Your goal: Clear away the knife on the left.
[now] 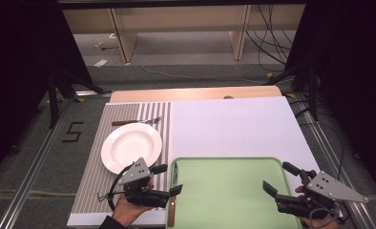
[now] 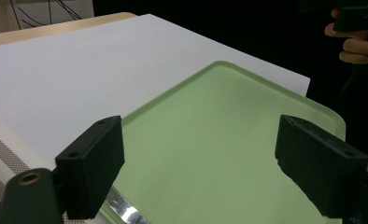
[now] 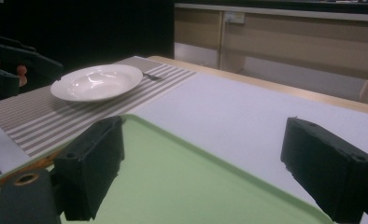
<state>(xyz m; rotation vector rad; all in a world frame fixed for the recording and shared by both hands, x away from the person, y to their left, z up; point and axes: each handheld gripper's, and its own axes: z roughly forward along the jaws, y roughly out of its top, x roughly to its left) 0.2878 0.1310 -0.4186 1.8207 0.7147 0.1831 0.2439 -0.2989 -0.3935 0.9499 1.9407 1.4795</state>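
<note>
White sheeting is covering the surface (image 1: 229,124) while you are holding both the left gripper (image 1: 168,179) and right gripper (image 1: 277,176) with fingers open and empty at the bare green tray (image 1: 224,191), nothing yet loaded, the plate (image 1: 131,147) remaining on the striped mat (image 1: 93,176).

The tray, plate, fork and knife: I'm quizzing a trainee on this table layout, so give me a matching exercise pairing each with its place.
Things:
1. tray
2. plate
3. fork
4. knife

Places:
A. on the striped mat, beyond the plate
B. along the tray's left edge
C. between the two grippers, nearest the person
D. on the striped mat, left of the white sheet

Pairs: 1-C, 2-D, 3-A, 4-B
</note>
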